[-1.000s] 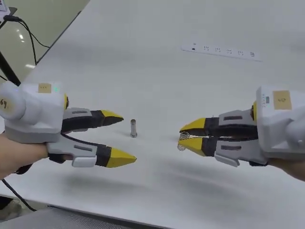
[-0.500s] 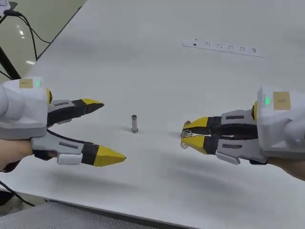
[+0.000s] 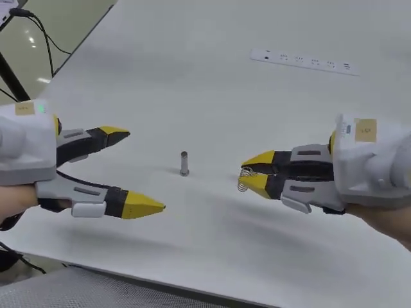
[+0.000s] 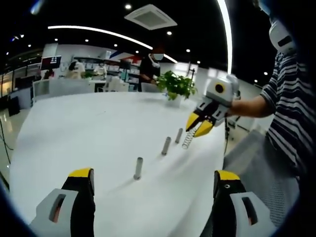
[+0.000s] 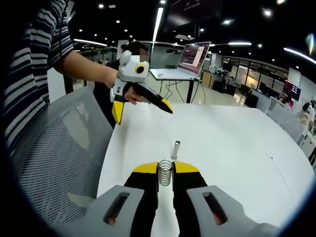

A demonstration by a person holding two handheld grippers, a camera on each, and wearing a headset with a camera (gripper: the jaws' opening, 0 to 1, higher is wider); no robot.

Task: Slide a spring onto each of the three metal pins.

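Grippers sit nearest to us in the head view. Our left gripper hangs above the white table with its jaws spread wide and nothing between them. Our right gripper has its yellow tips pinched nearly together on a small spring (the coil sticks out past the tips, down toward the table). Between the two grippers a metal pin stands upright on the table, apart from both.

In the left gripper view we count three upright pins in a row: the nearest pin, the middle pin and the farthest pin. The spring is just beside the farthest pin, though we cannot tell whether they touch. Well beyond all this, a power strip lies flat on the table.
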